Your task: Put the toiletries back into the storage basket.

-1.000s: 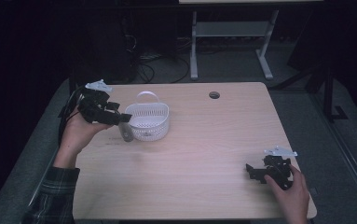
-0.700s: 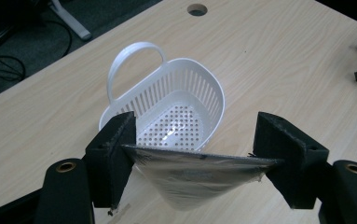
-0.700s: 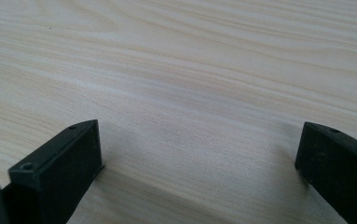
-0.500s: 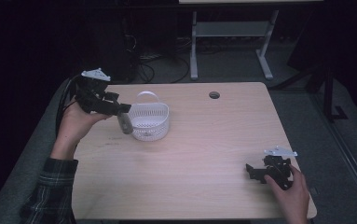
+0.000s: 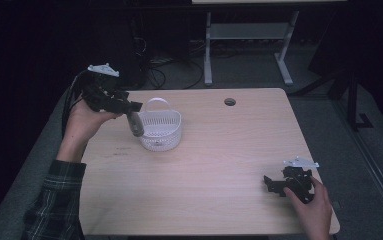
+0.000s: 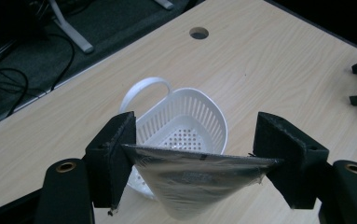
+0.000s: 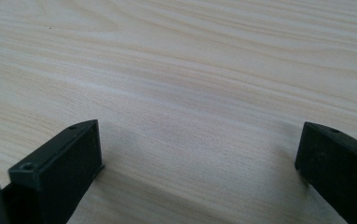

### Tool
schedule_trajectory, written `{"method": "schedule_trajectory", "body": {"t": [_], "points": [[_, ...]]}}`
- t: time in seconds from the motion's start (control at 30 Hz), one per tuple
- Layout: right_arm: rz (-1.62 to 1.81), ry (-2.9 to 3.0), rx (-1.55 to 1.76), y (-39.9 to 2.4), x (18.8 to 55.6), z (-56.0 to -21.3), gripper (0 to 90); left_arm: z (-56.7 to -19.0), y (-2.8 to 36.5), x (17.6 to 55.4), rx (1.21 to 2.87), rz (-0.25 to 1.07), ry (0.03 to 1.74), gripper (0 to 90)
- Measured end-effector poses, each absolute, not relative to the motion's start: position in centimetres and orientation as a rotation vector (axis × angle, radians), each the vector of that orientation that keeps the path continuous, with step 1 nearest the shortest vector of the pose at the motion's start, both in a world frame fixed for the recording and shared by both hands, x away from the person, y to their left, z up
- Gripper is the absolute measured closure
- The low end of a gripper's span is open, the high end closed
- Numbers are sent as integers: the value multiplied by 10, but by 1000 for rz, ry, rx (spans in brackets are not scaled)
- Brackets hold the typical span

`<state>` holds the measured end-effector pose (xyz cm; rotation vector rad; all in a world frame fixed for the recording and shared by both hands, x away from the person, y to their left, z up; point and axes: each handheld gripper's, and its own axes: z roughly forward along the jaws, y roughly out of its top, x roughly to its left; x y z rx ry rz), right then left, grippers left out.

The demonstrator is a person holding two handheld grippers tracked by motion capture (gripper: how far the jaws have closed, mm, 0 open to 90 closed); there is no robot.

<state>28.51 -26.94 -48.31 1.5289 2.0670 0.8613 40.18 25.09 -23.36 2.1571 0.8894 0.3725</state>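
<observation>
We have lifted the left tool (image 5: 129,107), its jaws clamped on a silvery foil pouch (image 6: 199,179), from bench (image 5: 219,150) level to just above the white basket (image 5: 161,131), so the drop looks close. Our right tool (image 5: 274,184) rests open on the bench.

Pouch and basket
Silvery pouch (image 6: 199,179), flat-topped, tapering down, hangs beside the white perforated handled basket (image 5: 161,131), which stands upright, empty.

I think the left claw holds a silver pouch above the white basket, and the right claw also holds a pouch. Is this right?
Not quite. The left claw does hold the silver pouch above the white basket, but the right claw holds nothing: the right gripper view shows its jaws open over bare table.
</observation>
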Motion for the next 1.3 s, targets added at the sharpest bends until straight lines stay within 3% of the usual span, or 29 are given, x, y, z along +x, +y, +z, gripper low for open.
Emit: {"method": "schedule_trajectory", "body": {"t": [1.3], "points": [[860,2067,1529,-269,285,-483,0,-286,239,438,2192,384,881,299]]}}
